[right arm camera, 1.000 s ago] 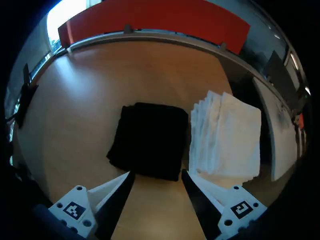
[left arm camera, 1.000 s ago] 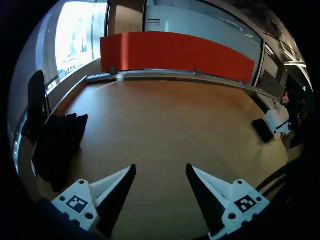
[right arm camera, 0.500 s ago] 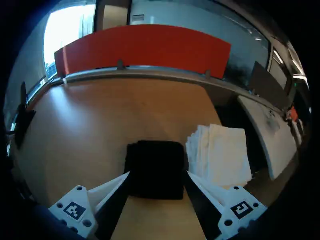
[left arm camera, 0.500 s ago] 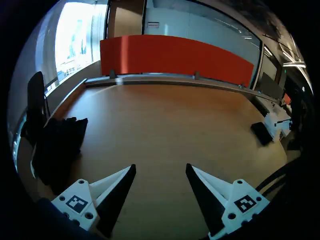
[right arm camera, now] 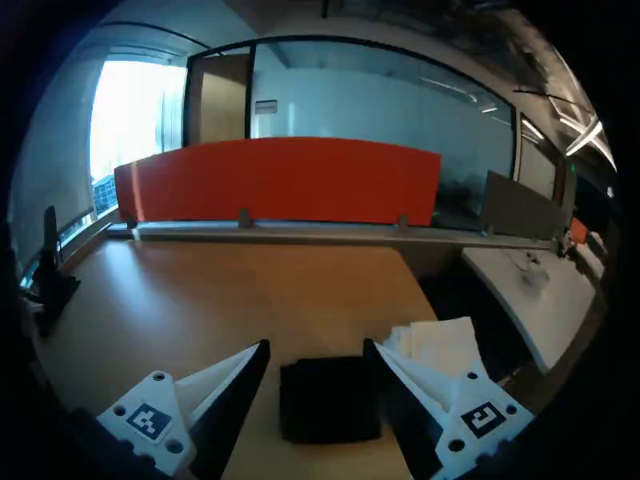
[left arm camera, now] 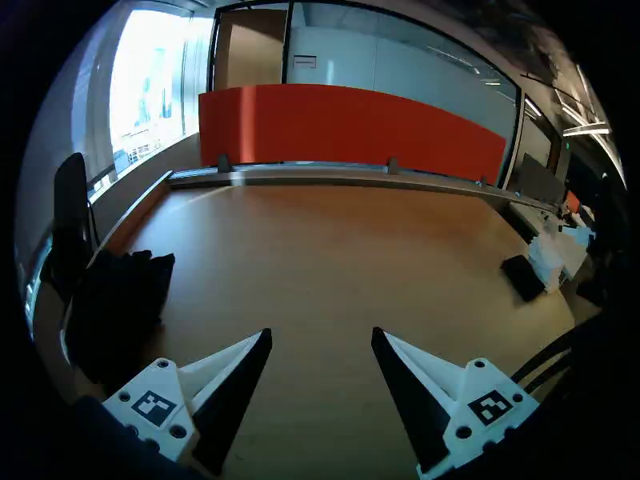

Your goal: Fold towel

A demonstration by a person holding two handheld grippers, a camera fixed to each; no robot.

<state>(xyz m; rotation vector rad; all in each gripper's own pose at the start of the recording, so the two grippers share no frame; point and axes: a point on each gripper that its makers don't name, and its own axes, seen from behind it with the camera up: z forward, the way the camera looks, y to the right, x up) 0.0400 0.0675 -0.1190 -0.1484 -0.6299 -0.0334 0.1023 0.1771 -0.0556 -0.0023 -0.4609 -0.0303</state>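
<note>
A folded black towel (right arm camera: 330, 398) lies flat on the wooden table (right arm camera: 208, 304), just ahead of my right gripper (right arm camera: 315, 355), whose fingers stand open around empty air above it. A stack of folded white towels (right arm camera: 436, 340) sits right beside it. In the left gripper view the same black towel (left arm camera: 524, 276) and white stack (left arm camera: 554, 253) appear small at the table's far right edge. A heap of unfolded black towels (left arm camera: 112, 308) lies at the left of that view, beside my open left gripper (left arm camera: 320, 340), which holds nothing.
An orange partition (left arm camera: 352, 124) runs along the table's far edge behind a metal rail (left arm camera: 336, 174). A dark chair (left arm camera: 68, 216) stands at the left edge. A white desk (right arm camera: 528, 292) lies across a gap to the right. Bare wood spreads between the towel piles.
My right gripper has tilted up and drawn back from the folded black towel, which now sits low in its view. The left gripper has tipped up slightly.
</note>
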